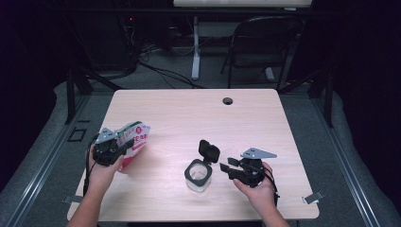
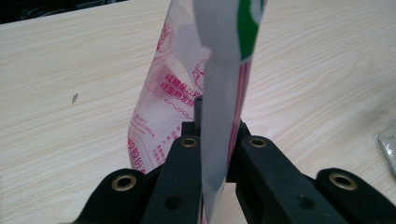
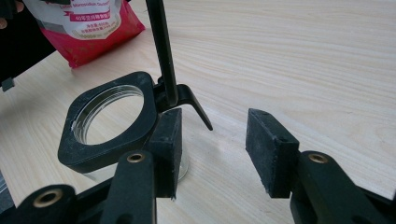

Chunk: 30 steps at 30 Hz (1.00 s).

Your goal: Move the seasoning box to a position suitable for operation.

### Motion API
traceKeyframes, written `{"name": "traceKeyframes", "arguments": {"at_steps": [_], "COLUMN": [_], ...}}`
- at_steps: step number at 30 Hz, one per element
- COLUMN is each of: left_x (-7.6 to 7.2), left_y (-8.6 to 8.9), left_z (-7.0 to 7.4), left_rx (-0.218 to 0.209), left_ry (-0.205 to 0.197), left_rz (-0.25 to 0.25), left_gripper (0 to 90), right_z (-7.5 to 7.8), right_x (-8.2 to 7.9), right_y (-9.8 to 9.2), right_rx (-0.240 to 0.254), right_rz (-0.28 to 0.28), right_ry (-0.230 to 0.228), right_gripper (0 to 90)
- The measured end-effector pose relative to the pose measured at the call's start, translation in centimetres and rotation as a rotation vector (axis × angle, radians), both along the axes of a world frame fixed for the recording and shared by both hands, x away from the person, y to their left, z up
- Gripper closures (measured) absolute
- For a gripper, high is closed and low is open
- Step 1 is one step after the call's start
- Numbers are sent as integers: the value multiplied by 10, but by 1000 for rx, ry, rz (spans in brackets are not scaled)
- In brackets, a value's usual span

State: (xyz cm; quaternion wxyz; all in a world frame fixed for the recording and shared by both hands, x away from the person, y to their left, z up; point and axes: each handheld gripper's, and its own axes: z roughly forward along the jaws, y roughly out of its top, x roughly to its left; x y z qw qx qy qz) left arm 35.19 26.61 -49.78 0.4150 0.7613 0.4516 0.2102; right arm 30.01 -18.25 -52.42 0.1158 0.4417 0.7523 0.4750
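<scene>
While the pouch is kept off the bench, the scene is read from the near edge outward as follows.

Left tool (image 1: 126, 144): held at the near left by the left hand (image 1: 101, 172); its jaws are pressed together on the pouch's flat sealed edge, as seen in the left gripper view.

Right tool (image 1: 226, 165): held at the near right; its jaws stand apart with nothing clamped, one pad just beside the jar's hinge in the right gripper view.

Jar (image 1: 197, 174): a clear glass body with a black square collar and a flip lid (image 1: 209, 150) standing open; it is set upright on the bench (image 1: 189, 113) between the two tools.

Pouch (image 1: 135, 139): a white, red and green printed bag, tilted, at the left of the bench, well apart from the jar.

Pouch handling: judged soft, light and slippery; the film is likely to sag and its contents to shift, so the stiff seam is the sound place for a grip.

Jar handling: judged rigid, heavier and breakable; it is best steadied at the black collar, not at the smooth glass.
</scene>
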Motion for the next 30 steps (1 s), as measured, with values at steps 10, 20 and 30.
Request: {"name": "traceKeyframes", "arguments": {"at_steps": [10, 20, 30], "left_x": [-4, -12, -20], "left_y": [5, 6, -8], "left_z": [12, 28, 42], "left_rx": [14, -7, -32], "left_ry": [-33, -82, -106], "left_rz": [9, -9, -70], "left_gripper": [900, 900, 900], "right_z": [0, -1, 1], "right_x": [0, 1, 0], "right_y": [-1, -2, -2], "right_rx": [0, -4, -3], "right_rz": [1, -1, 0], "right_ry": [2, 2, -6], "right_gripper": [564, 564, 559]}}
